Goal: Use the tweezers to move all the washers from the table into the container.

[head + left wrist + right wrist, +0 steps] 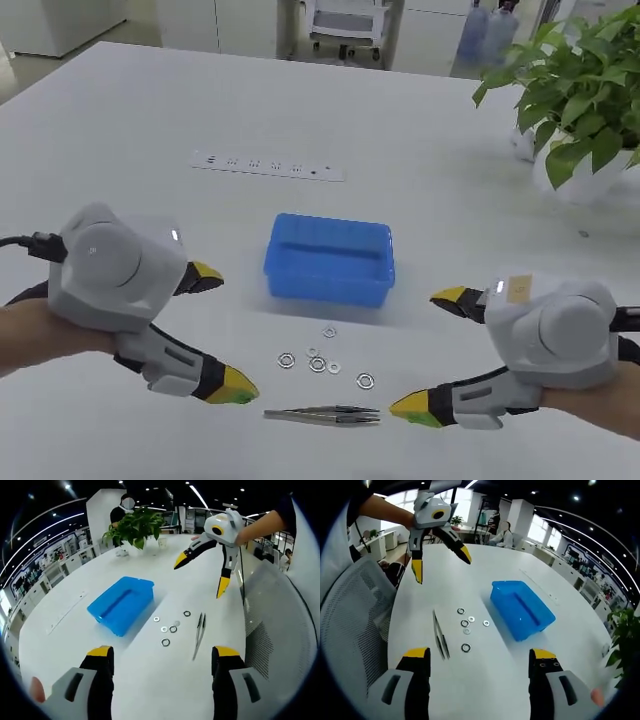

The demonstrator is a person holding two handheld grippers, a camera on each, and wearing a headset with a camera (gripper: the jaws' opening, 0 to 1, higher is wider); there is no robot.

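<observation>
Several small metal washers lie loose on the white table, just in front of a blue plastic container. Metal tweezers lie flat on the table on the near side of the washers. My left gripper hovers left of the washers, open and holding nothing. To their right my right gripper is open too, with nothing between its yellow-tipped jaws. Neither one touches the tweezers.
A white power strip lies beyond the container. A potted plant stands at the far right of the table. A mesh chair is at the near edge. People stand in the background.
</observation>
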